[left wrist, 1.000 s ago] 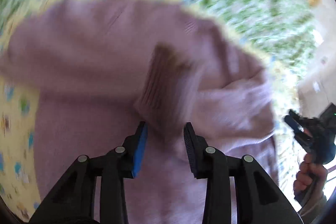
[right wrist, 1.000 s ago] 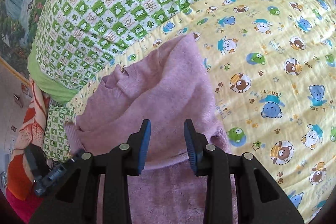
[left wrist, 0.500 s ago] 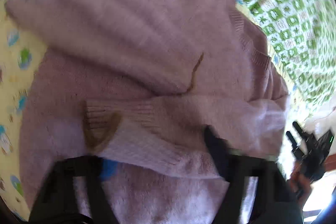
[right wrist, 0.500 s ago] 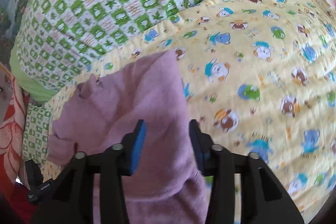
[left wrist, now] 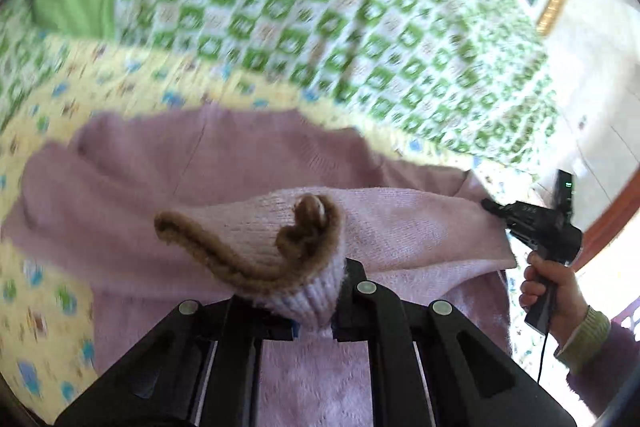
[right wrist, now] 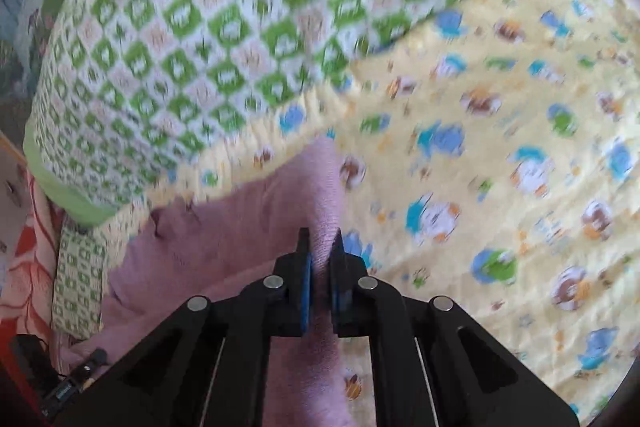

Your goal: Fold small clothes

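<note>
Holding the pink knitted sweater [left wrist: 248,167] lengthwise between both clamped tools: left hand-held gripper [left wrist: 314,323] on its brown-trimmed cuff [left wrist: 304,291], right hand-held gripper [right wrist: 320,283] on its far fold, over the bed's yellow bear-print quilt [right wrist: 500,147].

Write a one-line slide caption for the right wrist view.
Right hand-held gripper shut on a fold of the pink sweater, lying on a yellow quilt printed with bears.
</note>
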